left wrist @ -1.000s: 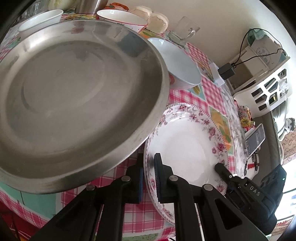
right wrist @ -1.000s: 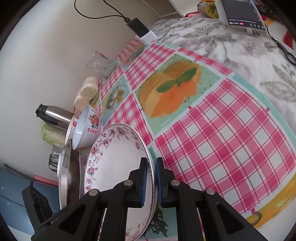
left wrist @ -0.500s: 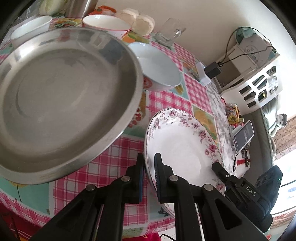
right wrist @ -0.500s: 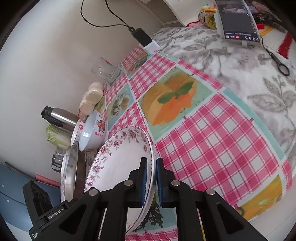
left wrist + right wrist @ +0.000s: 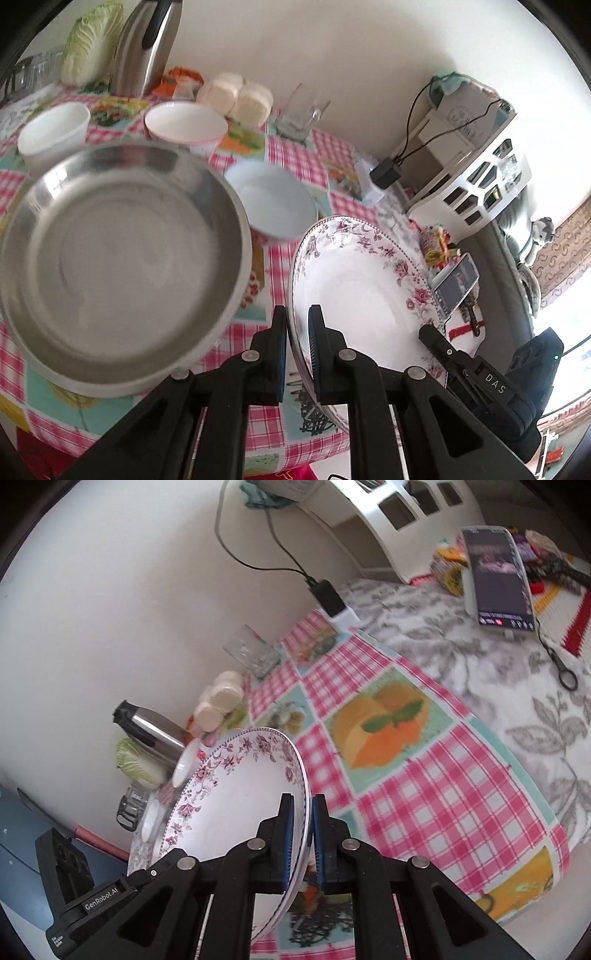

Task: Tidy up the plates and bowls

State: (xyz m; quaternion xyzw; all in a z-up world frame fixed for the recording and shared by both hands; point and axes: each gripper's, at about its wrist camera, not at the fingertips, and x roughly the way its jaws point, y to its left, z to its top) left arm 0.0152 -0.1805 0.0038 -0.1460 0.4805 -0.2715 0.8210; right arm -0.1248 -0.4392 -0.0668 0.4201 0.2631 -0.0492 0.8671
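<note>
The floral plate hides most of the bowls behind it in the right wrist view — only a white rim shows. In the left view the steel pan is motion-blurred, and the gripper fingers cover the plate's near rim; the phone screen is too small to read — its text illegible

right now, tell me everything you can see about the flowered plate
The flowered plate is round and white, seemingly glazed ceramic, with pink and purple blossoms around its rim and a plain centre. It is tilted and appears lifted above the checked tablecloth, beside the steel pan without touching it. The left gripper pinches one edge, the right gripper the opposite edge, jaws closed on the rim. It looks clean and empty; its underside is hidden.
</note>
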